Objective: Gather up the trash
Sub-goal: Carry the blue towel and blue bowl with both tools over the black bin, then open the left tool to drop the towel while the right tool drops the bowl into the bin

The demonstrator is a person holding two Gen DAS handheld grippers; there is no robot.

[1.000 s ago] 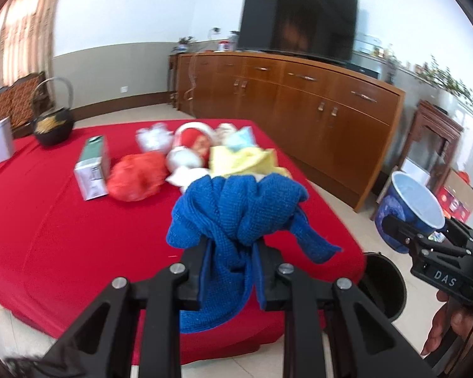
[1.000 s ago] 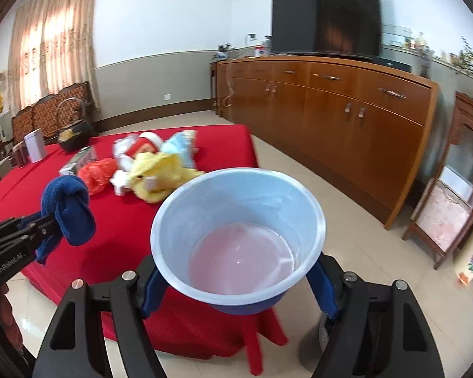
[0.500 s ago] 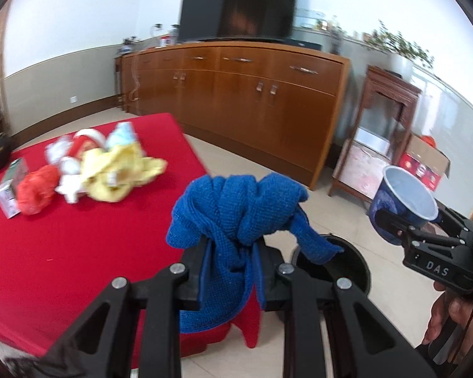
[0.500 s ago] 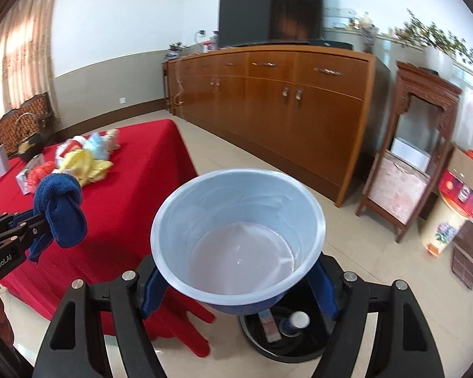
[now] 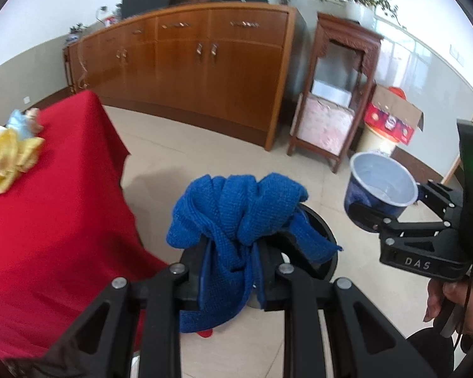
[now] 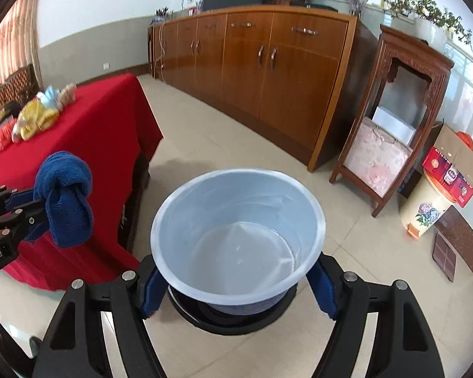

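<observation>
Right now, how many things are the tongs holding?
2. The left tongs pinch a blue cloth. The right tongs clamp a pale blue bowl. Both hang above a black bin on the floor. No other tongs show.

The round black bin (image 5: 323, 230) sits on the floor just right of the red-clothed tabletop (image 5: 47, 220). The long brown wooden cabinet (image 5: 205, 63) stands behind both, by the wall.

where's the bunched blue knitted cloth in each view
Left wrist view: bunched blue knitted cloth at centre, pinched in the left claw.
Right wrist view: same cloth at the left edge, beside the red tablecloth.
Shared landmark: long brown wooden sideboard along the wall.
</observation>
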